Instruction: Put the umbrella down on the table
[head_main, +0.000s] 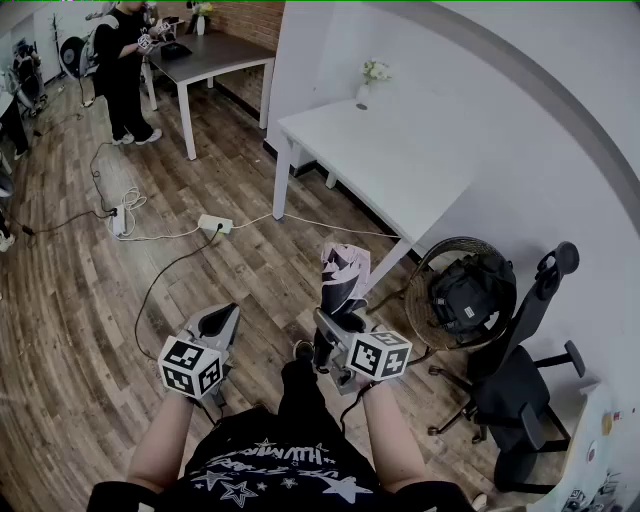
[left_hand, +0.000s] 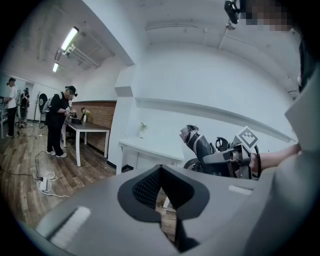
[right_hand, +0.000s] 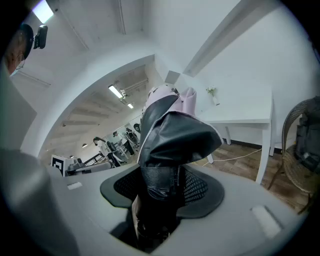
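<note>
We've got the folded black-and-pale-pink fabric umbrella (head_main: 343, 272) pinched near its lower end in our right gripper (head_main: 331, 326). It pokes up and forward, with the white table (head_main: 392, 150) well ahead. Alongside, our left gripper (head_main: 218, 322) tilts slightly down, jaws pressed together on nothing.

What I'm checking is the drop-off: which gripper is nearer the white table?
Right. The right gripper, gripping the umbrella, is just short of the white table's near corner; the left gripper hangs farther back and leftward, over the wood floor.
</note>
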